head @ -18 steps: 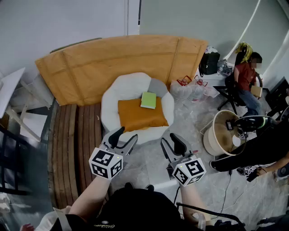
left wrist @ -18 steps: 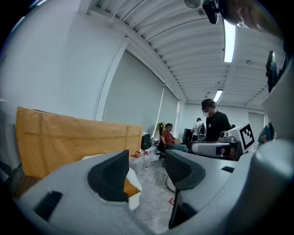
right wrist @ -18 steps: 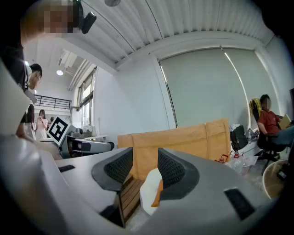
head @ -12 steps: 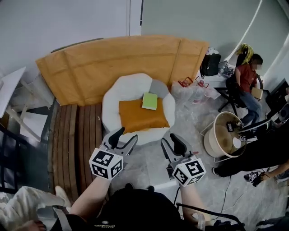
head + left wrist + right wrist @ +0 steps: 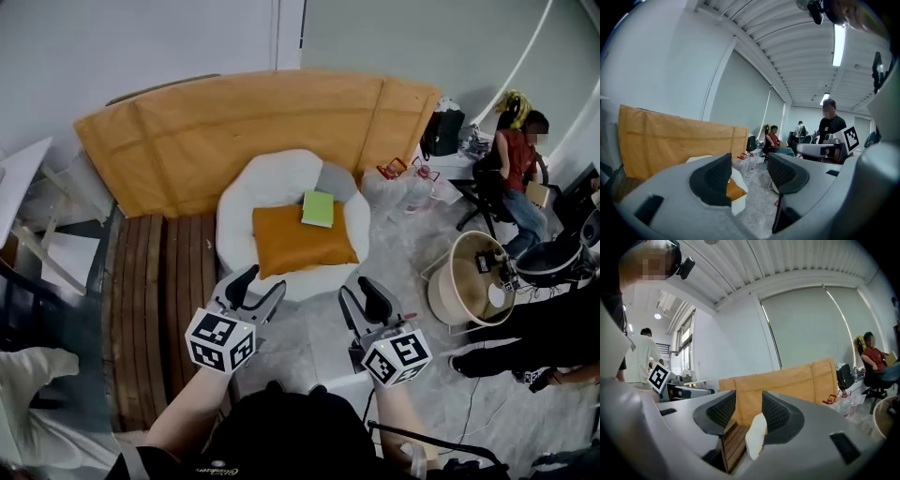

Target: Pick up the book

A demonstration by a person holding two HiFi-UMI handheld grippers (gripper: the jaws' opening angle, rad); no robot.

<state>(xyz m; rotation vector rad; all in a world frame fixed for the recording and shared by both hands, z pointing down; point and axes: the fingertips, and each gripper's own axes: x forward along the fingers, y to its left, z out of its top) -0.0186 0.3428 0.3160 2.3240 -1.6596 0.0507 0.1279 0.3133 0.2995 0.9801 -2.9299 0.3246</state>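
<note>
A light green book (image 5: pixel 318 208) lies on the back right of an orange cushion (image 5: pixel 302 238) in a round white chair (image 5: pixel 253 192). Both grippers hang well short of the chair, side by side over the grey floor. My left gripper (image 5: pixel 254 287) stands open with nothing between its jaws; in the left gripper view (image 5: pixel 749 176) only the floor and a bit of the chair (image 5: pixel 736 184) show through the gap. My right gripper (image 5: pixel 362 296) is open and empty too, and in the right gripper view (image 5: pixel 749 411) the white chair's edge (image 5: pixel 756 433) shows between the jaws.
A big orange padded panel (image 5: pixel 253 122) curves behind the chair. Wooden slats (image 5: pixel 159 300) lie to the left. Water bottles (image 5: pixel 405 187) stand to the chair's right, a round beige basket (image 5: pixel 466 281) farther right. A seated person (image 5: pixel 516 169) is at the far right, a standing person (image 5: pixel 830 126) nearby.
The head view has shifted slightly, so the chair and book sit a little further right. A person's light-coloured leg has come in at the lower left. Both grippers have hardly moved.
</note>
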